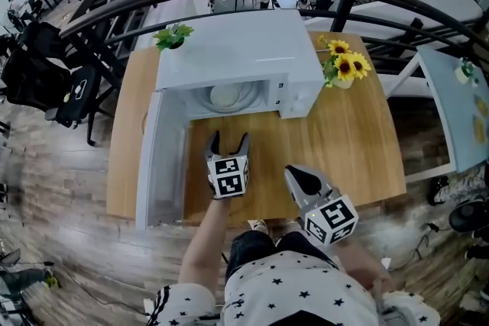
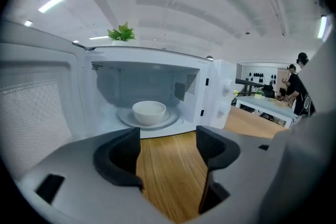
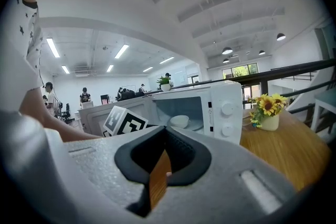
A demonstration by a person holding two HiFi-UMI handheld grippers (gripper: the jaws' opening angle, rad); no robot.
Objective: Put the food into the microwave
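Bowl (image 2: 149,112) is sitting on the round plate (image 2: 126,119) inside the microwave (image 1: 244,50), and the door (image 1: 157,164) is standing open on the left. The microwave is resting on the wooden table (image 1: 351,141), with a small green plant (image 1: 174,35) on top and sunflowers (image 1: 345,65) just beside its right side. Left gripper (image 1: 229,137) is hovering before the opening — jaws partly apart, nothing between. Right gripper (image 1: 298,178) is hanging nearer the table's front edge — jaws together, empty.

So the microwave (image 1: 244,50) sits at the counter's (image 1: 359,149) 12 o'clock end, its door (image 1: 164,164) swung out at its 9 o'clock side. The bowl (image 1: 226,96) is inside on the turntable plate (image 2: 124,117). The plant (image 1: 174,35) is on top at the 10 o'clock corner, with the sunflowers (image 1: 344,66) just beside the microwave at 3 o'clock.
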